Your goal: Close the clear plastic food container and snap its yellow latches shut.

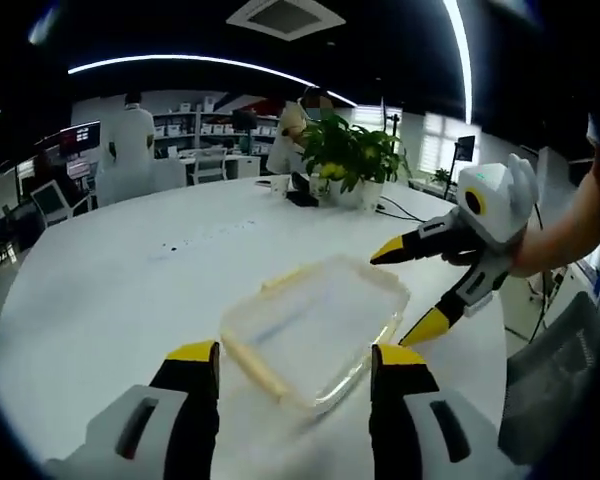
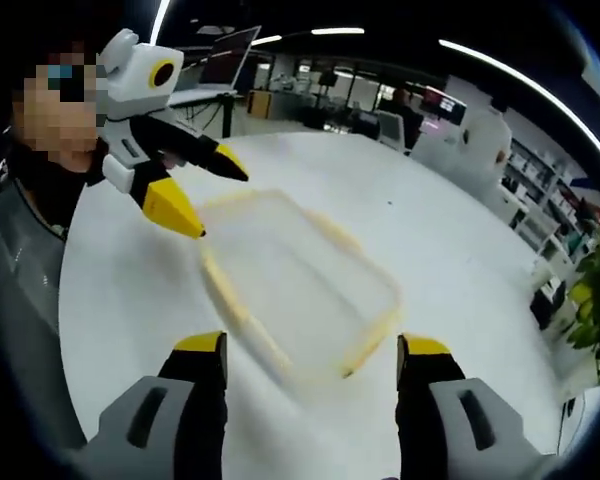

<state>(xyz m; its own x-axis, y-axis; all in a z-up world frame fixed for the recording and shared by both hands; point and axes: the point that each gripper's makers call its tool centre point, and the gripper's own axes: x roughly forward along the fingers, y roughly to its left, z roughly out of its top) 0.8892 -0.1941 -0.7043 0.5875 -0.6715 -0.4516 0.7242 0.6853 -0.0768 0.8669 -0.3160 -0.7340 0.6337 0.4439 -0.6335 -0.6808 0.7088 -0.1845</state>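
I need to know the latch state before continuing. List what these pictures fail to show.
- Container latches: motion-blurred in the right gripper view, too faint in the left gripper view; open or snapped, cannot tell.
- Lid seating: clear plastic, blurred.
- Contents, if any: not discernible.
- Near rim: partly behind the left gripper.

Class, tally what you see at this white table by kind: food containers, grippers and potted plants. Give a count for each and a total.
Clear food containers: 1
Grippers: 2, left and right
Potted plants: 1
Total: 4
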